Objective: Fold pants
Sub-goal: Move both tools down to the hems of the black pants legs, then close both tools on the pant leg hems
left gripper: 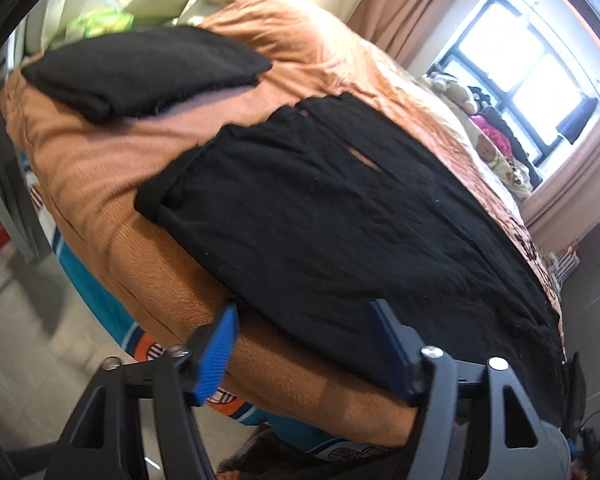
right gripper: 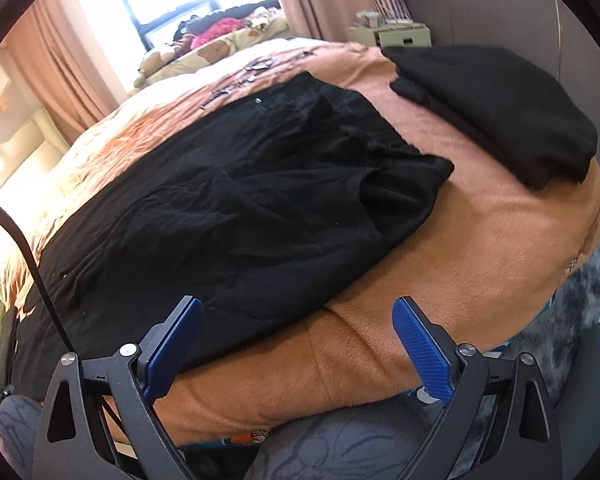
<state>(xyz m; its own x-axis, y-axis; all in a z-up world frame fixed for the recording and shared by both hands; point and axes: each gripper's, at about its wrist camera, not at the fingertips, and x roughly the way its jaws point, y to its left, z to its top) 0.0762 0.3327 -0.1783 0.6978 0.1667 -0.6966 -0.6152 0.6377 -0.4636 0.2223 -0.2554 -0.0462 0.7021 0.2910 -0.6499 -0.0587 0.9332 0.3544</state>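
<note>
Orange plush blanket (left gripper: 100, 168) covers the bed; folded black garment (left gripper: 140, 68) lies beside the spread black fabric pants (left gripper: 320, 220). My left tool (left gripper: 304, 312) and right tool (right gripper: 296, 312) hover spread, pinching nothing, at the pants' near edge.

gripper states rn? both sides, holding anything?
Left gripper: open, holding nothing, at the near edge of the black pants.
Right gripper: open wide, empty.

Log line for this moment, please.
phase: approach | black pants: spread on bed | left gripper: open, empty | right gripper: open, empty
</note>
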